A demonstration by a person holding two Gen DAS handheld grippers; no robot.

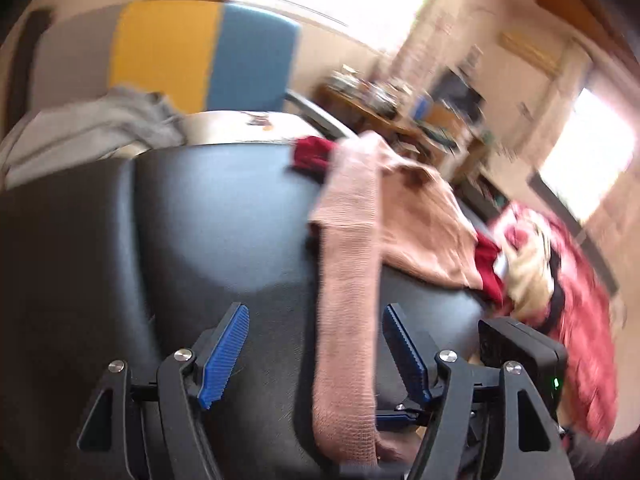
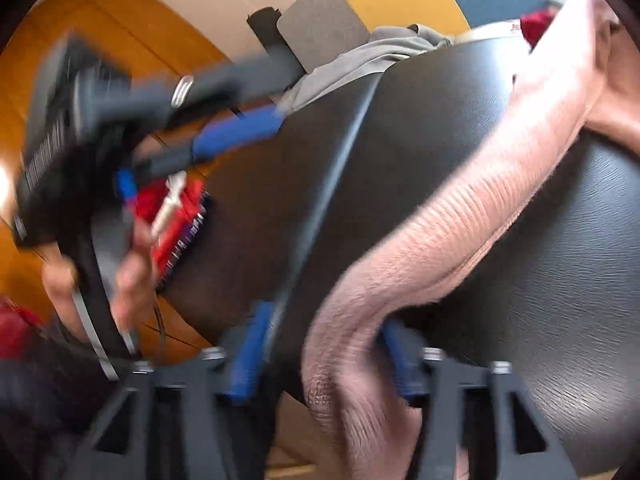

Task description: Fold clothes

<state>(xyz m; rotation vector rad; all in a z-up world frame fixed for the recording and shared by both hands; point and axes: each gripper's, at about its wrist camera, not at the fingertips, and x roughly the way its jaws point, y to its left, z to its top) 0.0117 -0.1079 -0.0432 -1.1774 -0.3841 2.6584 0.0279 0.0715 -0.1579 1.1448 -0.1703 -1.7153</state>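
- A room with bright windows, a wooden door and a cluttered desk at the back surrounds a black padded surface (image 1: 224, 216) with a seam down it; its left and middle parts lie bare, giving open room there.
- At the far edge a grey garment (image 1: 100, 124) is heaped, with a yellow-and-blue panel (image 1: 204, 56) upright behind it.
- The right edge is crowded: a dark red cloth (image 1: 314, 152) and a red patterned heap (image 1: 560, 264) lie there.
- The pink knit sweater (image 1: 420, 220) lies on the right half; its sleeve (image 1: 348, 280) runs as a long band from the far right toward the near edge, where it hangs over.
- The left gripper (image 1: 314, 350) has its blue-padded jaws spread, with the sleeve passing between them closer to the right pad.
- The right gripper (image 2: 324, 360) also has its jaws apart, with the sleeve (image 2: 440, 232) draped between them and touching the right pad; blur hides whether it is pinched.
- In the right wrist view, a hand (image 2: 128, 276) holds the left gripper's handle beyond the left edge.
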